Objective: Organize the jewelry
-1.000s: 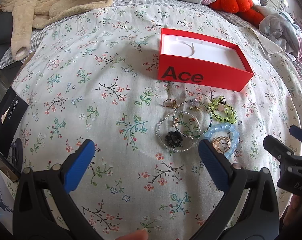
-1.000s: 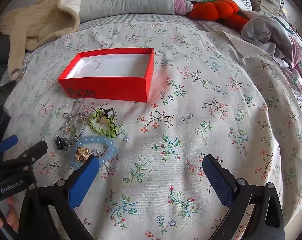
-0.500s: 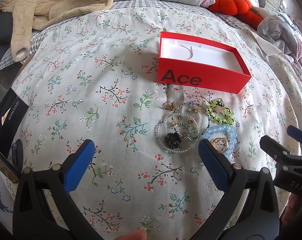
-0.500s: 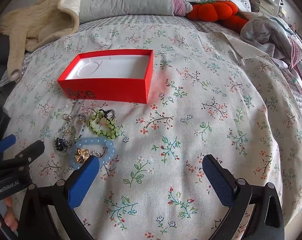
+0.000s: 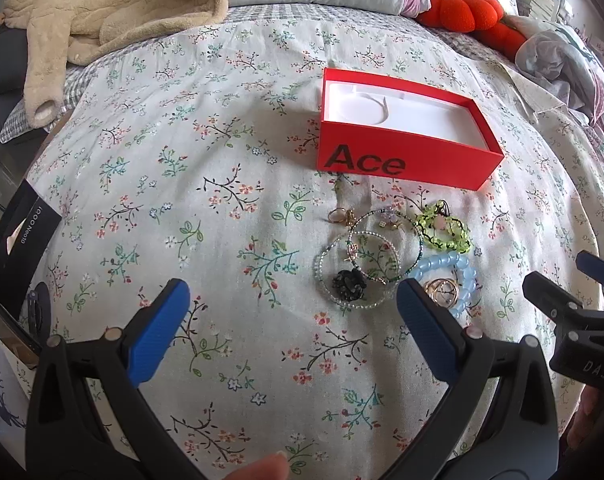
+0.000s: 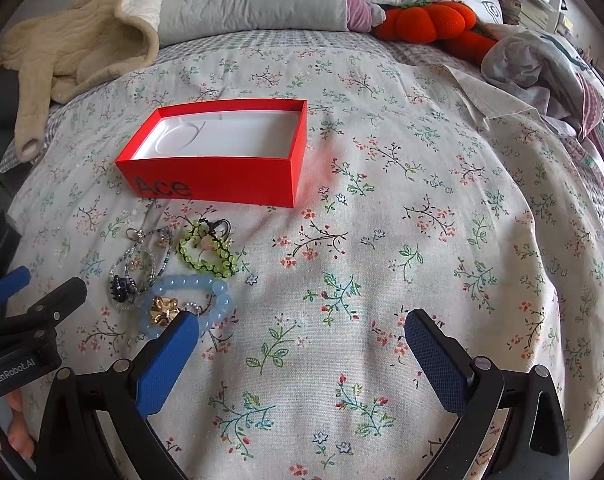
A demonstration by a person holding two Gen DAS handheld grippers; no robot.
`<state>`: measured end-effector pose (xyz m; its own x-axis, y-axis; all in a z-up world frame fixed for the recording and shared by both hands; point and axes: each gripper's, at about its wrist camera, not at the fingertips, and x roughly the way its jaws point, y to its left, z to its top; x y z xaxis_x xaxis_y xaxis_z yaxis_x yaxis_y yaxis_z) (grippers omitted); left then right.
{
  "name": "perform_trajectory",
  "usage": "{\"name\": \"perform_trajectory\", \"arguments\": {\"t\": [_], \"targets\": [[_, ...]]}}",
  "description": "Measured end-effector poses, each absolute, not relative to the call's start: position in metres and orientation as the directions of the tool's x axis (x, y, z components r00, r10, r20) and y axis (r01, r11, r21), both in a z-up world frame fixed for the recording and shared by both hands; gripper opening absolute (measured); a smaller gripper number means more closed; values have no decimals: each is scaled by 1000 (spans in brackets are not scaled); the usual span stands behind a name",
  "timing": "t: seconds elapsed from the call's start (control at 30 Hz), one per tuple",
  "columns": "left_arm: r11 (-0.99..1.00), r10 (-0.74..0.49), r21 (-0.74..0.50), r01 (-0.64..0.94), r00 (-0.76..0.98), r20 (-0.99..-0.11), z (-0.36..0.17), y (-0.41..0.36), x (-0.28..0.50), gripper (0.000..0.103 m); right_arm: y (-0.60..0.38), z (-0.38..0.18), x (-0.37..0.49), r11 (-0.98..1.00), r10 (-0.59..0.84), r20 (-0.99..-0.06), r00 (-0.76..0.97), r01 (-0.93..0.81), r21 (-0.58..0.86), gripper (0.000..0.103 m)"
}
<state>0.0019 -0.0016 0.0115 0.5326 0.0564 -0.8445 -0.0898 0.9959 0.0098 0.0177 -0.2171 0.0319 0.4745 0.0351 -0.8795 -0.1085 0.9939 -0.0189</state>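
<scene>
An open red box (image 5: 401, 160) (image 6: 218, 176) marked "Ace", white inside and holding nothing, lies on the floral bedspread. In front of it sits a cluster of jewelry: a green bead bracelet (image 5: 445, 232) (image 6: 208, 254), a light blue bead bracelet (image 5: 457, 276) (image 6: 218, 300) around a gold piece (image 5: 441, 290) (image 6: 164, 310), thin beaded bangles (image 5: 375, 256) (image 6: 140, 264) with a black flower charm (image 5: 347, 284) (image 6: 122, 286), and a small gold ring (image 5: 339, 215). My left gripper (image 5: 292, 322) is open, just left of the cluster. My right gripper (image 6: 300, 344) is open, to the cluster's right.
A beige fleece garment (image 5: 102, 8) (image 6: 74, 48) lies at the back left. Pillows and an orange plush (image 5: 469, 14) (image 6: 429, 20) sit at the head of the bed. Crumpled clothes (image 6: 549, 68) lie at the back right. A black box (image 5: 20, 240) stands off the bed's left edge.
Both grippers have drawn back slightly, so the box and jewelry appear a little farther away. Nothing was picked up and both stay open.
</scene>
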Motion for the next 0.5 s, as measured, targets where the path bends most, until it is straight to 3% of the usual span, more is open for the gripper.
{"name": "perform_trajectory", "arguments": {"t": [0.5], "targets": [[998,-3,-33,-46,537,-844,13,14,11,103,-217,34,34,990,92,-891,445,-136,35,103]]}}
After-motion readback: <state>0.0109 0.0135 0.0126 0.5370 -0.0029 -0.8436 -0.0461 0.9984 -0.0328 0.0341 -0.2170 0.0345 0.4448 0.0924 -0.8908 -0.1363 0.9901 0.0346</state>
